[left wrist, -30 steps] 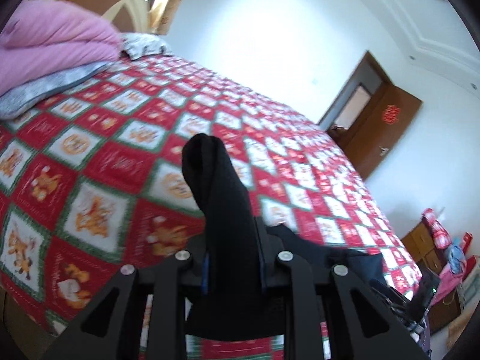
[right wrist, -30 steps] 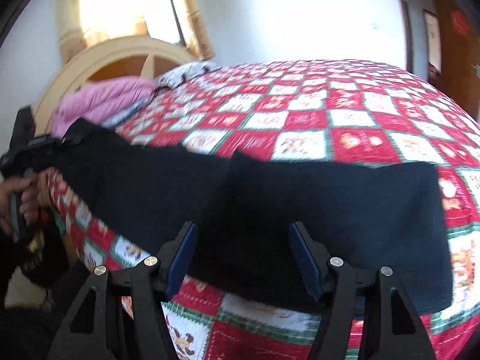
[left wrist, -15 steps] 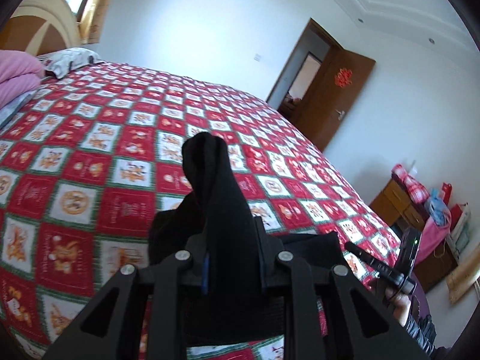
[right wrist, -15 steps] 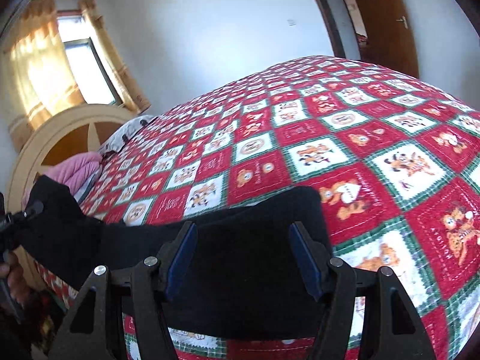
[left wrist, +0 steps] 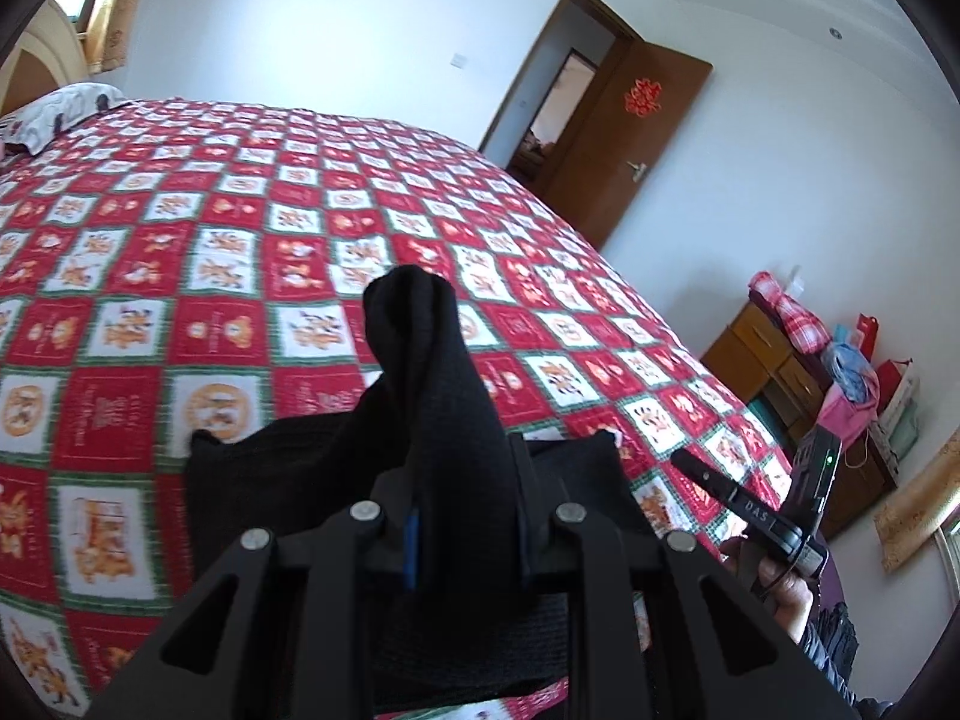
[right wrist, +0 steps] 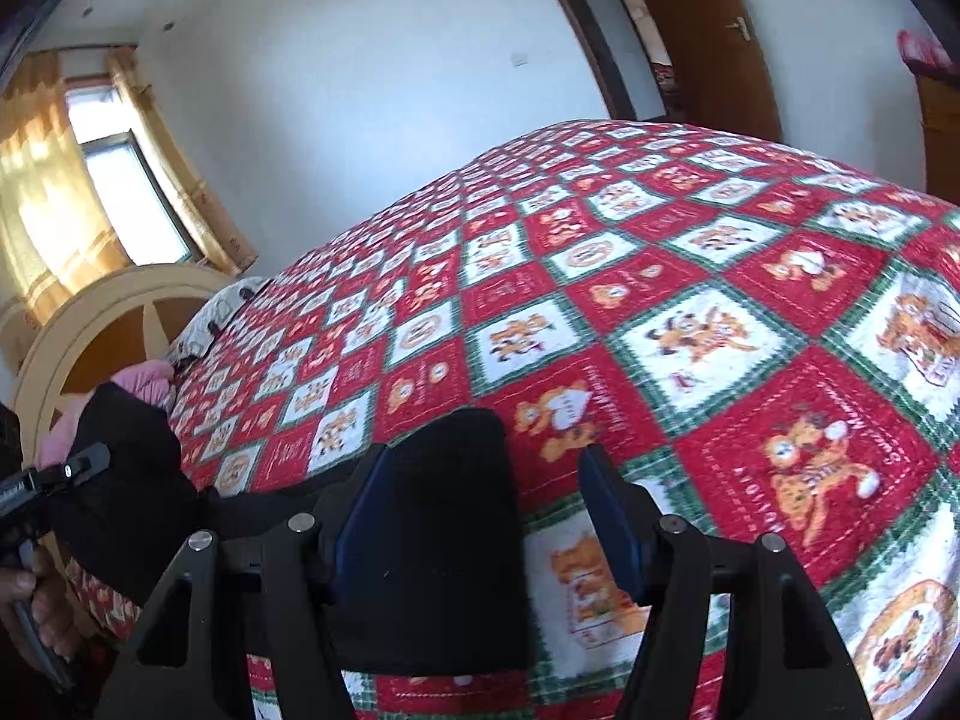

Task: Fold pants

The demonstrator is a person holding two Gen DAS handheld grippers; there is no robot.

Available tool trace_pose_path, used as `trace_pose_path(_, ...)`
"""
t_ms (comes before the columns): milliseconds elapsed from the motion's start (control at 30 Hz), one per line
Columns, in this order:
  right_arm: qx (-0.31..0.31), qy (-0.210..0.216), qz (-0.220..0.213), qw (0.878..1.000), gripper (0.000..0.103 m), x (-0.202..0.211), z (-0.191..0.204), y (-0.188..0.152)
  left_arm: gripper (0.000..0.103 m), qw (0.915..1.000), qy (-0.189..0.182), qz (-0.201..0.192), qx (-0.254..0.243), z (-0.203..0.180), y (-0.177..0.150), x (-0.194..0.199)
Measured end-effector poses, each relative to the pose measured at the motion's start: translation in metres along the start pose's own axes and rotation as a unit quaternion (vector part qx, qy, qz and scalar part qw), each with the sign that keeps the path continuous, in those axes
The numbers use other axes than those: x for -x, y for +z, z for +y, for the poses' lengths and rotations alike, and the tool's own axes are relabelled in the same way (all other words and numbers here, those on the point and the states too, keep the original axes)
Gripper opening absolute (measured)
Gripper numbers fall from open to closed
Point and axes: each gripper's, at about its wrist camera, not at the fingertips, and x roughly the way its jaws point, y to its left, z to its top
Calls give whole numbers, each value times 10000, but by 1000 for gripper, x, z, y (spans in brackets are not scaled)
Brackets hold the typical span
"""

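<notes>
Black pants (left wrist: 432,396) lie near the front edge of a bed with a red, white and green quilt (left wrist: 240,228). My left gripper (left wrist: 465,516) is shut on a bunched end of the pants and holds it lifted above the folded part. My right gripper (right wrist: 489,480) is open over the other end of the pants (right wrist: 444,540), its blue pads either side of the cloth without pinching it. The left gripper also shows in the right wrist view (right wrist: 60,474), holding cloth at the far left. The right gripper shows in the left wrist view (left wrist: 750,510).
A wooden headboard (right wrist: 78,336), a pink blanket (right wrist: 144,378) and a pillow (left wrist: 54,114) are at the head of the bed. A brown door (left wrist: 624,138) stands open. A wooden dresser (left wrist: 774,366) holds clothes and bags.
My left gripper has carried its end of the pants towards the right gripper, so the pants are doubled over and look shorter. My right gripper has stayed open over its end.
</notes>
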Motion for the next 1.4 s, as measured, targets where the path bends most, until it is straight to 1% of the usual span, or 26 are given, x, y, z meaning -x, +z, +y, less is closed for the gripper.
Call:
trace_pose_path(133,-181,-162,-180,9995,65,3,-17,6,23,9999,-87,96,-21,-17,2,-19)
trace_pose_path(267,-400,-253,-250,9986,65,3,-32,8,23,9997,-156,198,24,-29,1,-35)
trace_pose_path(400,-640,-352,-294,9969,65,3,-46,9,23,9994,-172,309,-51,-44,-1,-52)
trace_pose_path(500,-724,-375,-302,9962,65,2,-50,9,23,9990,-142,389,-147,-58,-3,-66)
trace_pose_path(800,-607,-335,-263,9972,65,-2,-42,3,23,9966,-199,636,-484,-95,-14,-104)
trace_pose_path(1067,-719,-375,-362,9960,65,2,-47,5,25,9914,152,865,-975,-114,-33,-147)
trace_pose_path(1200,-666,-546,-424,9954,65,7,-49,9,26,9886,203,866,-1212,-126,-43,-154)
trace_pose_path(1300,-630,-638,-630,9940,65,17,-51,16,32,9883,164,862,-1250,-129,-47,-155)
trace_pose_path(1400,-572,-715,-765,9929,65,24,-51,20,44,9894,74,818,-1201,-132,-48,-154)
